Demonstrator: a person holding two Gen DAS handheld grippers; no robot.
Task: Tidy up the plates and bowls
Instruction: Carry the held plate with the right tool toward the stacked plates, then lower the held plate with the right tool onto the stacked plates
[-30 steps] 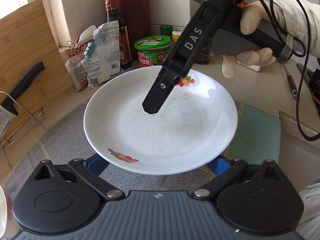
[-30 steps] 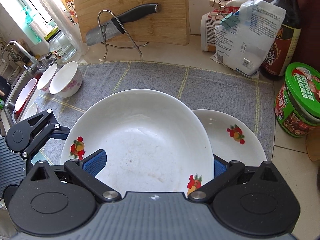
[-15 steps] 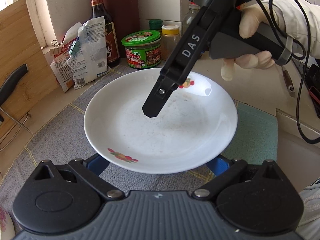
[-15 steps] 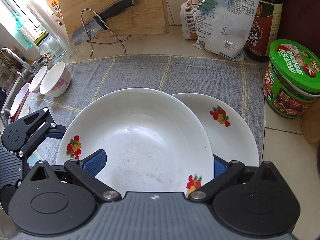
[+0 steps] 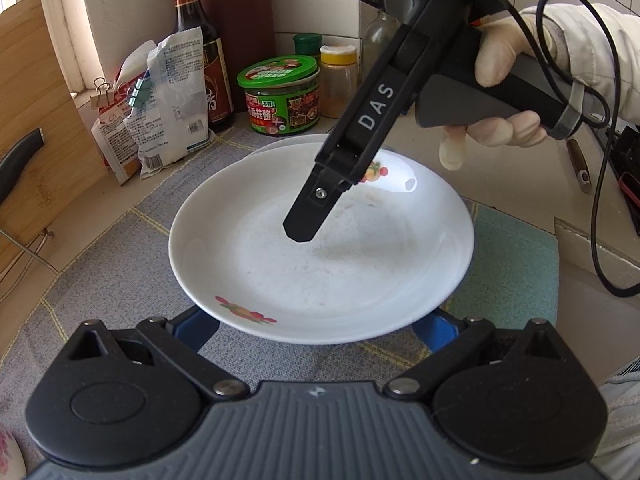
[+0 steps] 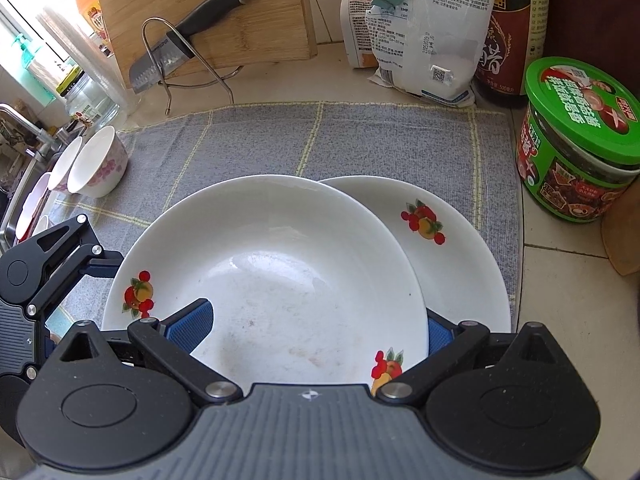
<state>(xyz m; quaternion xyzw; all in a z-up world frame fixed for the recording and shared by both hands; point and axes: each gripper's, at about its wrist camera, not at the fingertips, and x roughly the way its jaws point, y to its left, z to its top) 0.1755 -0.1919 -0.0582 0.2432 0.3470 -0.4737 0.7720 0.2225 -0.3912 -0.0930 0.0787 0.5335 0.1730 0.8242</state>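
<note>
A white plate with fruit prints (image 5: 320,264) (image 6: 272,280) is held above the grey mat, partly over a second, matching plate (image 6: 452,248) that lies on the mat. My right gripper (image 6: 316,330) grips the upper plate's rim, one finger (image 5: 310,216) inside it. My left gripper (image 5: 320,326) is open, its blue pads (image 5: 196,326) beneath the plate's near edge; it also shows in the right wrist view (image 6: 60,256). Small white bowls with pink flowers (image 6: 98,162) stand at the mat's left.
A grey mat (image 6: 360,140) covers the counter. Behind it stand a cutting board with a knife (image 6: 188,36) on a wire rack, food bags (image 6: 424,28), a sauce bottle (image 6: 516,28) and a green-lidded jar (image 6: 580,144). A sink (image 6: 16,184) lies far left.
The held plate has moved right, farther over the second plate, and lower toward it. Both grippers have moved along with it.
</note>
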